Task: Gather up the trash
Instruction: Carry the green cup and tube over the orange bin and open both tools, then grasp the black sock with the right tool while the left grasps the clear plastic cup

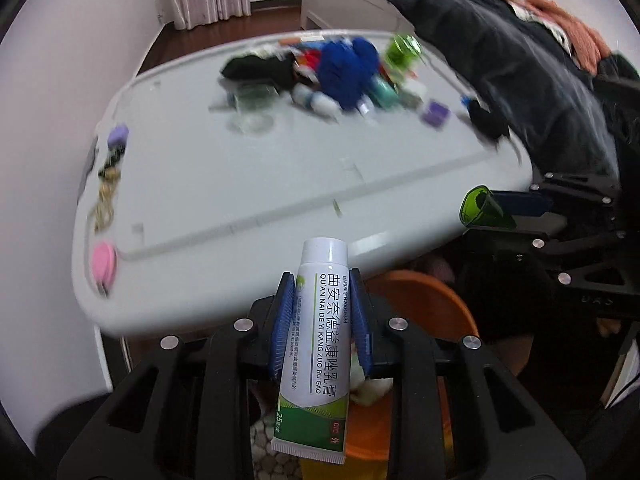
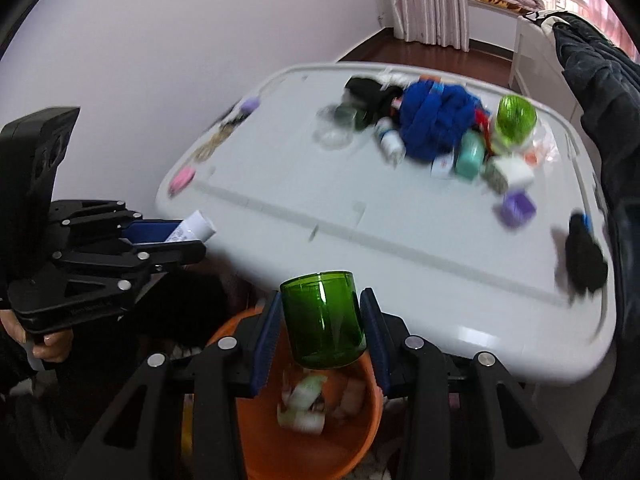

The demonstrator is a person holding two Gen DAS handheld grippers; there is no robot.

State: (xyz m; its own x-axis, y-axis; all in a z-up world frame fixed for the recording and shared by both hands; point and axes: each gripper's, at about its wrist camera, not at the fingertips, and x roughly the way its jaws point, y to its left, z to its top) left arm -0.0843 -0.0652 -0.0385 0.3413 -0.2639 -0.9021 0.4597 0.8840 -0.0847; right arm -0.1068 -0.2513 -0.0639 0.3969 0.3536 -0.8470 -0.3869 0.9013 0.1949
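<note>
Right wrist shows my right gripper [image 2: 320, 336] clamping the green jar [image 2: 323, 318] right above the bin [image 2: 352, 452] and my left gripper [image 1: 320, 320] pinching the tube [image 1: 316, 344], so next I release both.

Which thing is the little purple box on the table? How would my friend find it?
Start at the big white plastic table and find the fuzzy blue yarn pile. The small purple cube-shaped box sits alone nearer the table's front edge, beside a black cloth lump; nothing else there is purple and square.
</note>
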